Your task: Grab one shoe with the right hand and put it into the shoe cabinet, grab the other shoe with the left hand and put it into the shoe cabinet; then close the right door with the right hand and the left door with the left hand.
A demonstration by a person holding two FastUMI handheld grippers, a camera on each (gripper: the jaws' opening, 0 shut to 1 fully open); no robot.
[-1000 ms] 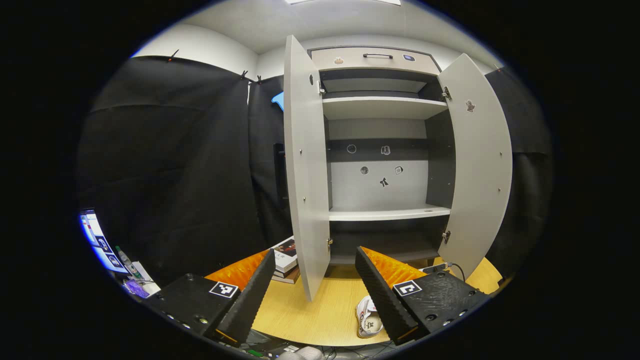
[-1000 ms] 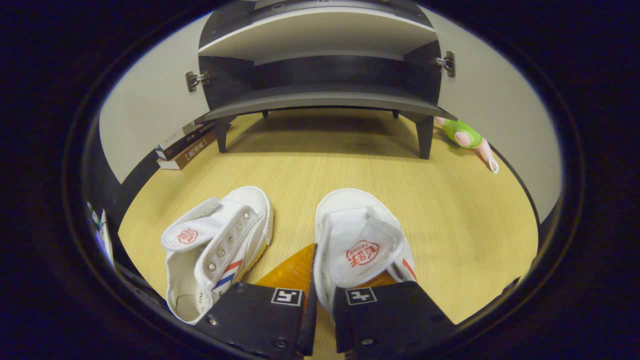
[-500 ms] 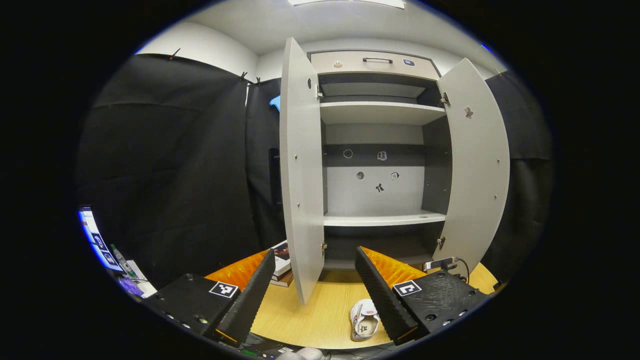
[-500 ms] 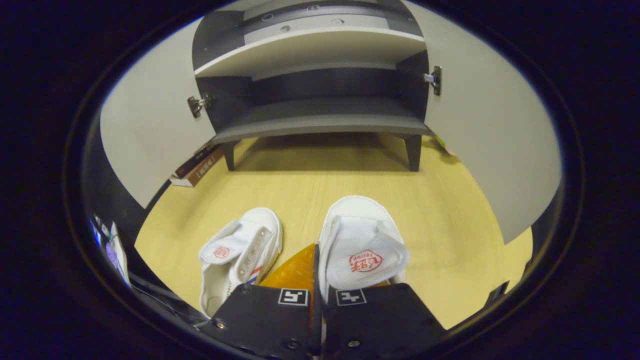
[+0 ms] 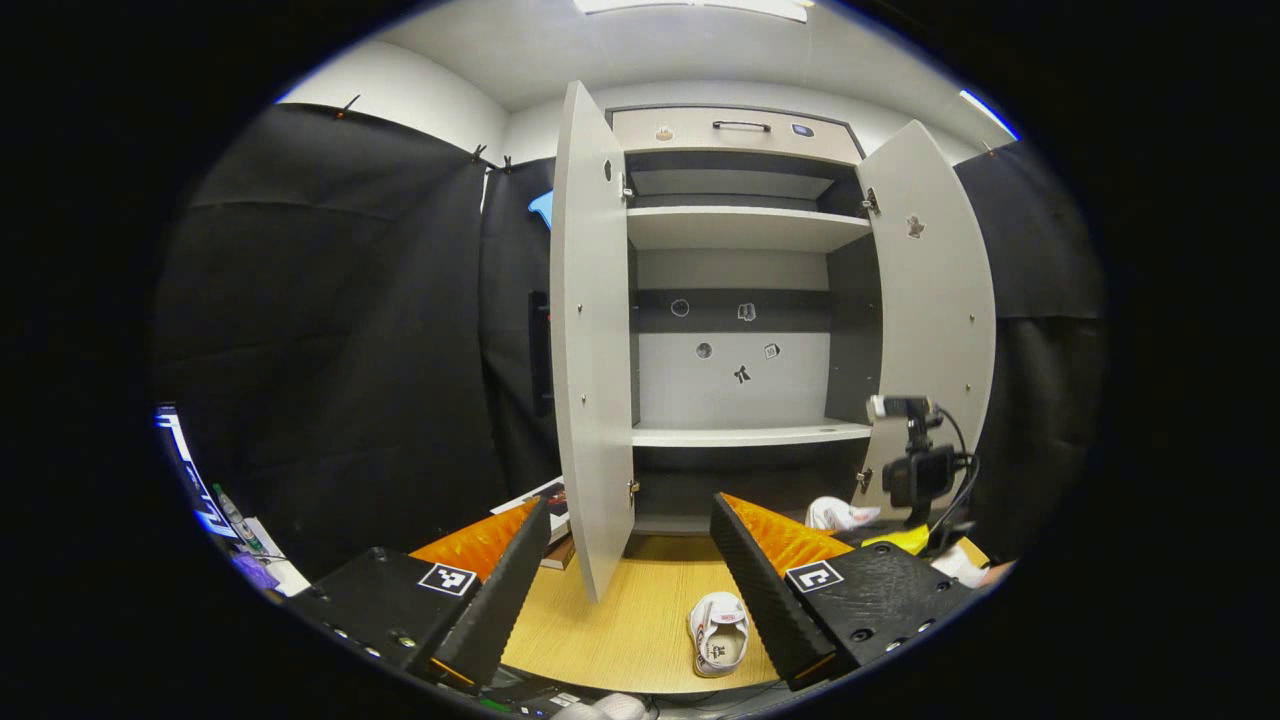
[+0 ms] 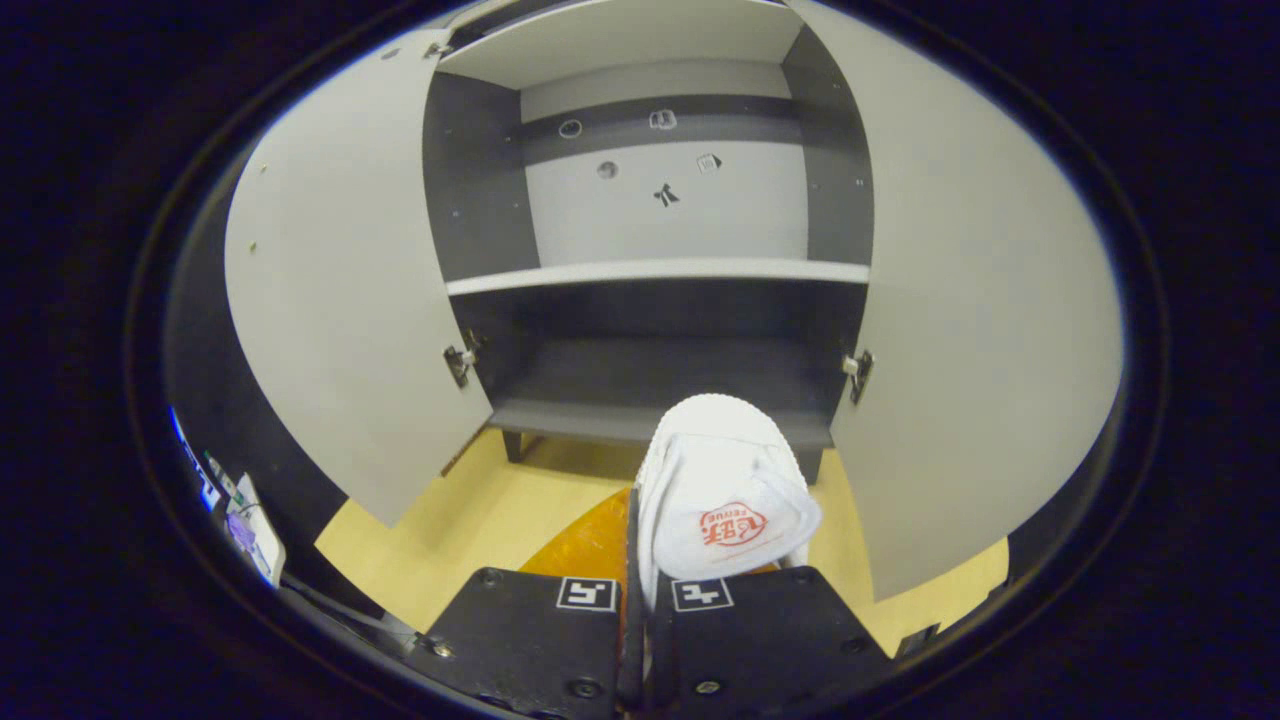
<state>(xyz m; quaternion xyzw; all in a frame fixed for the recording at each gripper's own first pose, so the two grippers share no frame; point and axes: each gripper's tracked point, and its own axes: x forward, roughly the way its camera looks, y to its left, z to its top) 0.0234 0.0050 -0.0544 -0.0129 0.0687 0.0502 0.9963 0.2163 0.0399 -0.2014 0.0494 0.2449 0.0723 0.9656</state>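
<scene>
One white sneaker (image 6: 722, 505) hangs pinched in my right gripper (image 6: 634, 560) before the shoe cabinet (image 6: 640, 400); grip on its collar may slip. My left gripper (image 5: 630, 560) gapes empty above the other sneaker (image 5: 720, 645).

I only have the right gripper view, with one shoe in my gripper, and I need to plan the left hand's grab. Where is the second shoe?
Observer: The second shoe lies on the table in front of the cabinet, nearer its right door.
Operator: Is the left gripper ready for it?
Observer: The left gripper is open and holds nothing, above the table's near edge.
Operator: Anything beside the left door?
Observer: Books lie on the table behind the open left door.
</scene>
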